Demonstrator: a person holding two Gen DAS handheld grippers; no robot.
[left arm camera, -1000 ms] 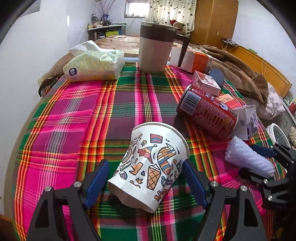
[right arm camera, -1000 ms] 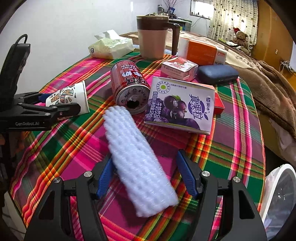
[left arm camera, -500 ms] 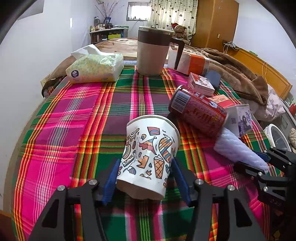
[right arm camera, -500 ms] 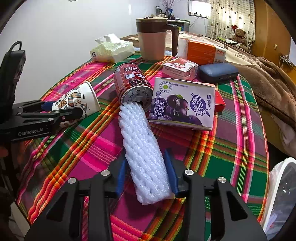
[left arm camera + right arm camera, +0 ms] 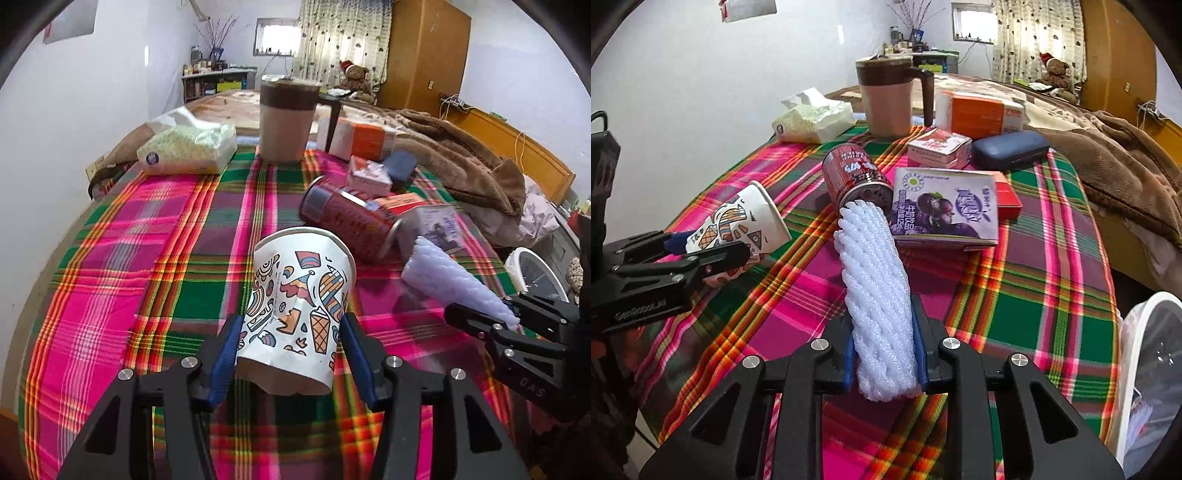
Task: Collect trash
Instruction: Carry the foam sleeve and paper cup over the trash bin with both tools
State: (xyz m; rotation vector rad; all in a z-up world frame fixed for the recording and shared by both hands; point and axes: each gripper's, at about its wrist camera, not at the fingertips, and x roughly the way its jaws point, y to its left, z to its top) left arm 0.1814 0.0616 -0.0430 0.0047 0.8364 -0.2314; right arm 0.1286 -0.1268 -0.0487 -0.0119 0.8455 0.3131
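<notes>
Paper and foam, both pinched: my left tongs (image 5: 291,350) squeeze the white illustrated paper cup (image 5: 299,314) near its base, tilted, its wall dented; my right tongs (image 5: 884,356) clamp the white foam mesh sleeve (image 5: 875,291), far end touching the red drink can (image 5: 855,177) lying on the plaid-cloth table (image 5: 1052,295). Step, I judge: pickup done, carry next. White bin (image 5: 1145,369) at table's right edge is likely the drop; contents unclear. Cup's inside hidden. Can and purple drink carton (image 5: 945,206) remain.
</notes>
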